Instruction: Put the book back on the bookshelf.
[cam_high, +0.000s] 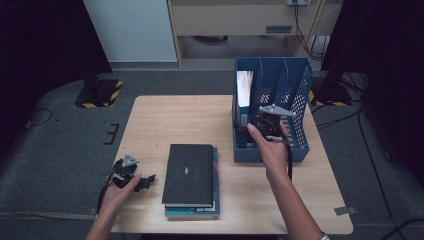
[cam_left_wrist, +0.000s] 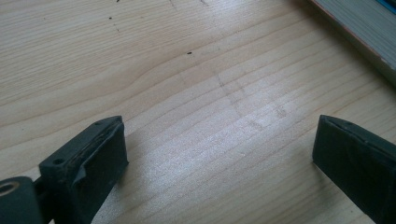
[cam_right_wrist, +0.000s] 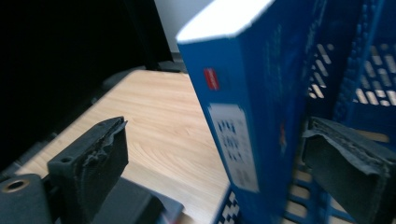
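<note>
Where the wooden tabletop (cam_high: 165, 120) meets its far right corner, a blue file rack (cam_high: 295, 145) stands upright, its slots opening toward the near side. Item: one blue book (cam_high: 244, 90), upright in the rack's leftmost slot, white page edges on top, spine with a red mark and a white label facing the right claw (cam_high: 261, 126). Right claw: released, jaws spread wide on either side of the book's spine, pads clear of it in the right gripper view; no earlier picture to compare. It hangs at the rack's near left, held in the person's right hand (cam_high: 270, 150). Item: one black book (cam_high: 188, 175), flat, near the middle of the tabletop, lying on a teal book (cam_high: 216, 200) that shows along its right and near edges. Left claw (cam_high: 145, 181): released, jaws wide apart over bare wood, nothing between them, resting low at the near left corner, just left of the stacked books.
</note>
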